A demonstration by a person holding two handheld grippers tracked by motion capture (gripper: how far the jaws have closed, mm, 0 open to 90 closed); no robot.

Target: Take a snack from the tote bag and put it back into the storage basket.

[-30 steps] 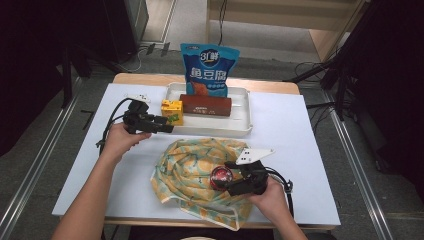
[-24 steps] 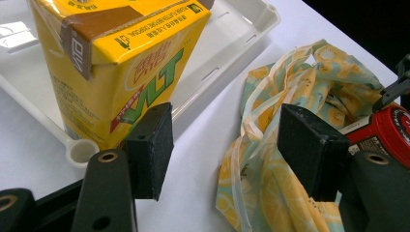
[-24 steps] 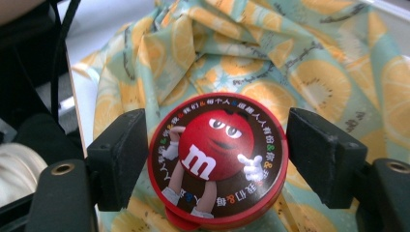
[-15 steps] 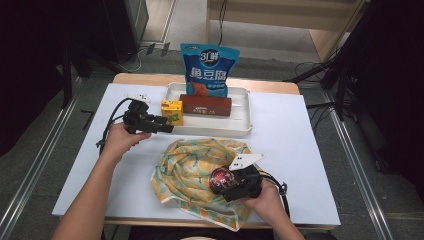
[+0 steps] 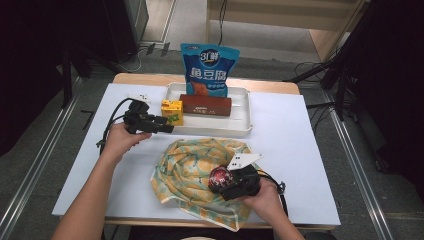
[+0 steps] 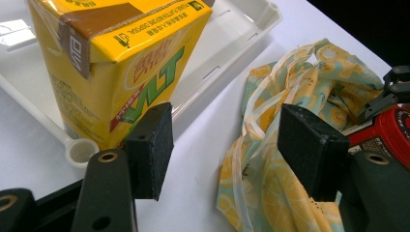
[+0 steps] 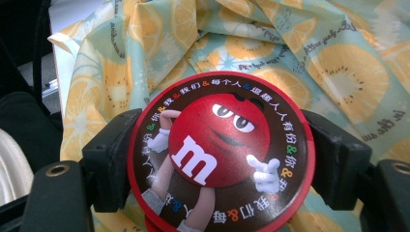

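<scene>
High view: right gripper (image 5: 231, 181) clamps the candy tin (image 5: 220, 177) over the cloth bag (image 5: 192, 170); left gripper (image 5: 167, 125), jaws apart and empty, sits beside the yellow carton (image 5: 171, 111).

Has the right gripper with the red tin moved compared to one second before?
Yes. The right gripper, shut on the red tin, has shifted slightly left and toward the person over the yellow cloth bag, farther from the white tray.

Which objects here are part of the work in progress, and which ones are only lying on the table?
In the job:
- right tongs, shut on the red candy tin
- lemon-print cloth bag under the tin
- left tongs, open beside the yellow drink carton

Lying about:
- white tray
- brown bar in the tray
- blue snack bag
</scene>
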